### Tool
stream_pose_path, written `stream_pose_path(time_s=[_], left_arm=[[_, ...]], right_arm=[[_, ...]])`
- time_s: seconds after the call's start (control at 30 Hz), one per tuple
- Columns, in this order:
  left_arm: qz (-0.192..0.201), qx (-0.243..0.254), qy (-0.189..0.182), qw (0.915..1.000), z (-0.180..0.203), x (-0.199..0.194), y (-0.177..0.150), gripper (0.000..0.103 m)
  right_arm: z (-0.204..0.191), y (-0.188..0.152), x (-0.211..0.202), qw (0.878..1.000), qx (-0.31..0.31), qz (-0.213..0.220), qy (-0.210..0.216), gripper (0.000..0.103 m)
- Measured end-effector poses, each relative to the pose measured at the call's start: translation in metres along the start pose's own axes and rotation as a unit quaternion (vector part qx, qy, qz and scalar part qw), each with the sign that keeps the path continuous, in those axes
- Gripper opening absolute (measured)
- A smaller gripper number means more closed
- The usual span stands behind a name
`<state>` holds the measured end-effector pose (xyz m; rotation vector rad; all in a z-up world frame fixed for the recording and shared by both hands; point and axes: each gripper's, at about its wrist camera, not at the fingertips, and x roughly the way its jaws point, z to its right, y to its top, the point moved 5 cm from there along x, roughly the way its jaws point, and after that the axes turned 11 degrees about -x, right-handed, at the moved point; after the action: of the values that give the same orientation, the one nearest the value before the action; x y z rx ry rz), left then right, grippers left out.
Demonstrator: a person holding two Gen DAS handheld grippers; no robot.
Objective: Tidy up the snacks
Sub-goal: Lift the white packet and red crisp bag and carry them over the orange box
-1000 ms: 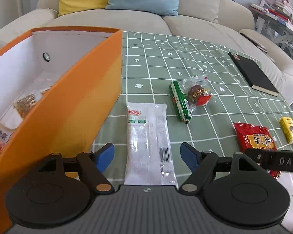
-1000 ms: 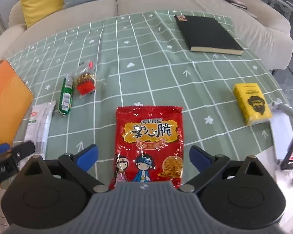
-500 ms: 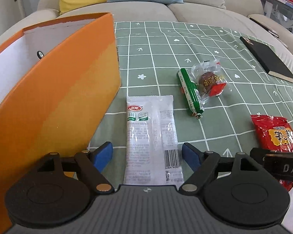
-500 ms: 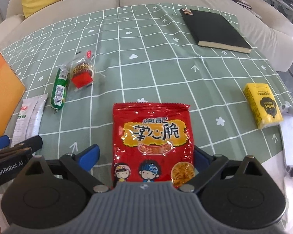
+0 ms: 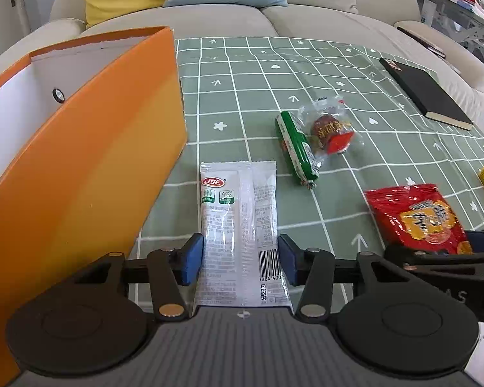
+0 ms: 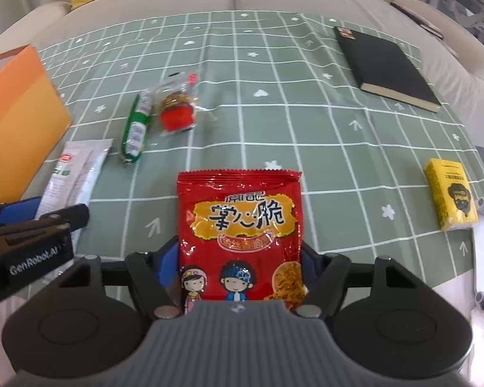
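My left gripper [image 5: 240, 262] has closed on the near end of a white snack packet [image 5: 238, 222] lying on the green checked tablecloth [image 5: 258, 74], its blue pads touching both long edges. My right gripper [image 6: 240, 266] has closed on the near end of a red snack bag [image 6: 240, 222]. A green sausage stick [image 5: 296, 148] and a clear-wrapped red and brown snack [image 5: 330, 127] lie further out. An orange box [image 5: 90, 167] stands to the left of the white packet, its white inside showing.
A black notebook [image 6: 385, 64] lies at the far right of the cloth. A yellow packet [image 6: 451, 198] sits near the right edge. A beige sofa [image 5: 209, 13] with yellow and blue cushions runs behind the table.
Both grippers moved forward over their packets and the jaws closed in from wide open onto the packet edges.
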<state>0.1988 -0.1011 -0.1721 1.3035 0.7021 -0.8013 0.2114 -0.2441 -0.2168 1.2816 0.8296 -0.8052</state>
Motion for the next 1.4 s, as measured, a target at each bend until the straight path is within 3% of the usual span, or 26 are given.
stream_pose_path(time_s=[0.37, 0.73, 1.2, 1.4], left_arm=[[-0.008, -0.004, -0.025, 0.9997, -0.01, -0.021, -0.02, 0.053], [0.025, -0.015, -0.029, 0.9992, -0.016, -0.056, -0.027, 0.053], [0.083, -0.052, -0.053, 0.9938, -0.026, -0.115, -0.008, 0.053], [0.108, -0.059, -0.062, 0.9905, -0.034, -0.142, 0.006, 0.053]], right_arm=[[-0.021, -0.005, -0.009, 0.999, -0.021, -0.005, 0.037, 0.068], [-0.026, -0.01, -0.025, 0.998, -0.013, -0.001, 0.061, 0.068], [-0.034, -0.012, -0.061, 0.995, -0.03, 0.043, 0.079, 0.068], [-0.048, -0.004, -0.086, 0.991, -0.051, 0.082, 0.096, 0.068]])
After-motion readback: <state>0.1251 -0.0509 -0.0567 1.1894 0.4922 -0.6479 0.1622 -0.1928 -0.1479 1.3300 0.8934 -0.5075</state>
